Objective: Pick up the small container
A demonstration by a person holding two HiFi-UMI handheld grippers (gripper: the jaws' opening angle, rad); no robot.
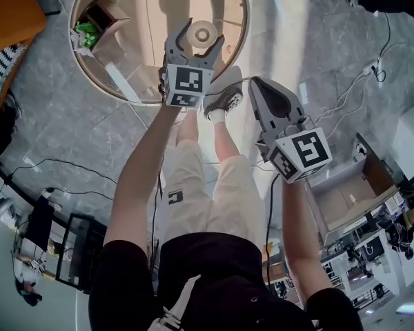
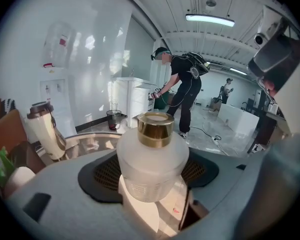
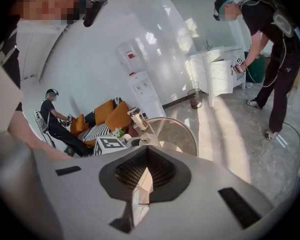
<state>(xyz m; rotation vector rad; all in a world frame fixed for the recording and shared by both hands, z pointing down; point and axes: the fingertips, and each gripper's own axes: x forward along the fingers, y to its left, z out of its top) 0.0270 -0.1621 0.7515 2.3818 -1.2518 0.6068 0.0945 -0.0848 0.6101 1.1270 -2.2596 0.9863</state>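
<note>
Seen from above, the left gripper point(image 1: 205, 31) has its jaws spread round the small frosted white container point(image 2: 152, 159) on the round glass table point(image 1: 152, 43), its gold collar clear only in the left gripper view, while the right gripper point(image 1: 255, 83) hangs beside the table, jaws together, empty

our round glass table point(image 1: 143, 43) carries a brown box point(image 1: 105, 14) and something green point(image 1: 88, 34) at its left edge; the small container point(image 1: 205, 32) stands nearer its right edge.

Round table's point(image 1: 152, 47) far rim cut off
</note>
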